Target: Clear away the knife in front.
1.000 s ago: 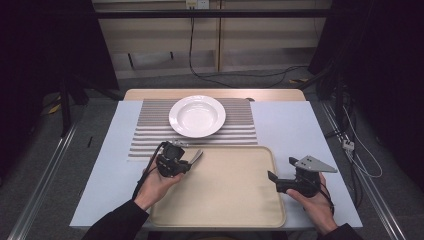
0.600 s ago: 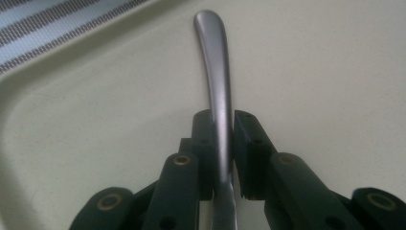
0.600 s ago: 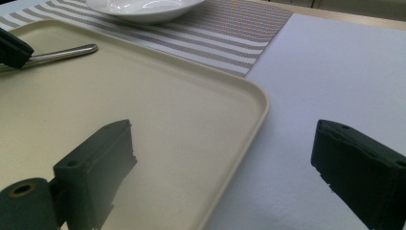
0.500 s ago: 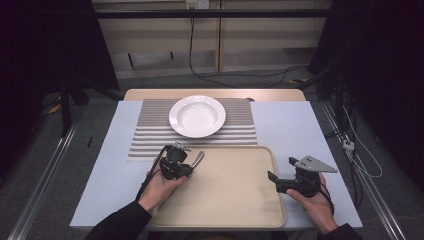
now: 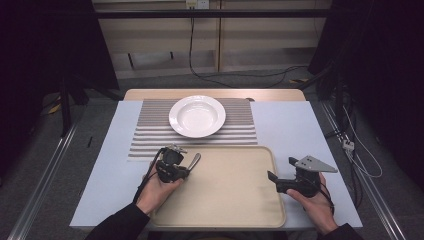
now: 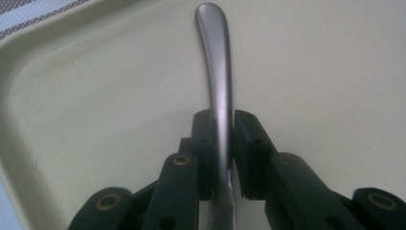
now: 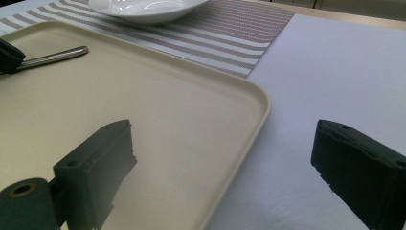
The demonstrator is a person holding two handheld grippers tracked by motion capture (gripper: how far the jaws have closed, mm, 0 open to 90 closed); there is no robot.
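A metal utensil handle (image 6: 215, 57) sticks out forward from my left gripper (image 6: 223, 120), whose jaws are shut on it; the utensil's head is hidden behind the jaws. In the high view the left gripper (image 5: 184, 171) hovers over the left edge of the beige tray (image 5: 225, 195), with the handle (image 5: 195, 160) pointing toward the far right. My right gripper (image 5: 281, 168) stands open at the tray's right edge with nothing between its jaws. In the right gripper view, the right gripper (image 7: 222, 143) straddles the tray's rim (image 7: 261, 103).
A white deep plate (image 5: 197, 116) rests on a striped placemat (image 5: 150, 135) beyond the tray, on a pale blue tablecloth (image 5: 290, 125). The plate (image 7: 143, 7) and the placemat (image 7: 230, 28) lie ahead of the right gripper. Cables trail on the floor behind the table.
The left hand with the utensil has shifted only slightly over the tray's left edge. The right hand has not moved.
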